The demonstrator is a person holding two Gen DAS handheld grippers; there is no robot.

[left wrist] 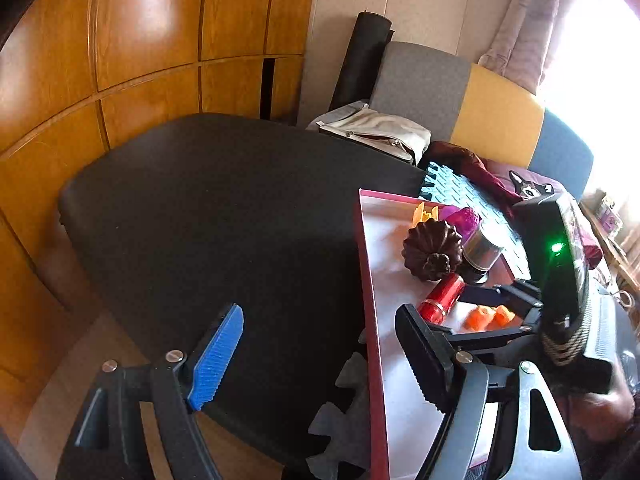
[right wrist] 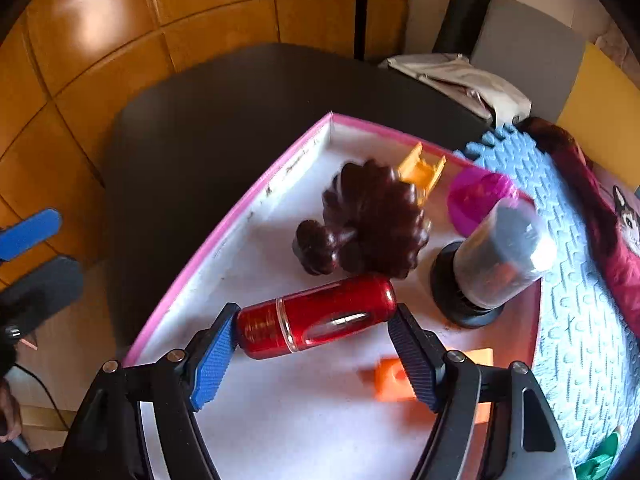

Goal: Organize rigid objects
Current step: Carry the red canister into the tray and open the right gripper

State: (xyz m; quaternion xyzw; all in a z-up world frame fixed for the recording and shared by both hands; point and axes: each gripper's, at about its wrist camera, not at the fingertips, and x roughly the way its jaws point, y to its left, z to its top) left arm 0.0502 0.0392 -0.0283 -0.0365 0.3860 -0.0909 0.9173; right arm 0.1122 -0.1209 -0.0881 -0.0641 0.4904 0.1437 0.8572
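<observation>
Right gripper (right wrist: pixel 312 354) is spread wide, its blue pad and dark pad flanking the two ends of the red bottle (right wrist: pixel 316 322); whether the pads touch it I cannot tell. The bottle lies on its side inside the pink-rimmed tray (right wrist: pixel 224 224). Just behind the bottle, a dark brown ribbed ornament (right wrist: pixel 368 224). To the bottle's right, a silver can (right wrist: pixel 500 256) on a black base. Nearer the camera than the bottle, an orange block (right wrist: pixel 390 380). Far tray corner: yellow piece (right wrist: pixel 420 170), magenta cup (right wrist: pixel 476 196).

Left gripper (left wrist: pixel 320 356) is spread, nothing between its pads, over the black table (left wrist: pixel 208 208) left of the tray.
</observation>
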